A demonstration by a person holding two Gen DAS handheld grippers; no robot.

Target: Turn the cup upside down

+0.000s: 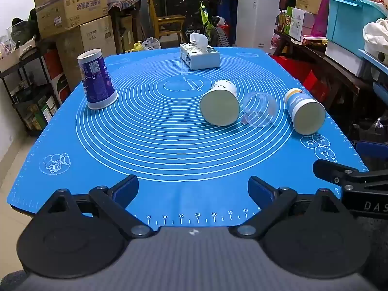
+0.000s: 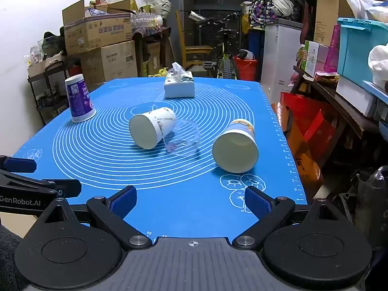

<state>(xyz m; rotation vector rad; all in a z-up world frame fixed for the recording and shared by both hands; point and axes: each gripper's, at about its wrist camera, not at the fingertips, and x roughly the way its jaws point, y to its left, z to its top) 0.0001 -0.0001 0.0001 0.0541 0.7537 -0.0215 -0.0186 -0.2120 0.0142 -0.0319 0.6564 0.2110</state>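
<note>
A purple paper cup (image 1: 97, 80) stands mouth down at the left of the blue mat (image 1: 169, 160); it also shows in the right wrist view (image 2: 78, 99). A white paper cup (image 1: 220, 103) (image 2: 151, 127) lies on its side mid-mat, mouth toward me. A clear plastic cup (image 1: 260, 109) (image 2: 183, 137) lies on its side just right of it. A blue-and-white cup (image 1: 304, 111) (image 2: 236, 145) lies on its side at the right. My left gripper (image 1: 192, 191) is open and empty at the near edge. My right gripper (image 2: 191, 201) is open and empty, nearest the blue-and-white cup.
A tissue box (image 1: 200, 55) (image 2: 179, 84) stands at the far end of the mat. Cardboard boxes (image 1: 72, 7) and a shelf stand left of the table, storage bins (image 1: 349, 19) and shelves right. A bicycle (image 2: 224, 58) stands beyond it.
</note>
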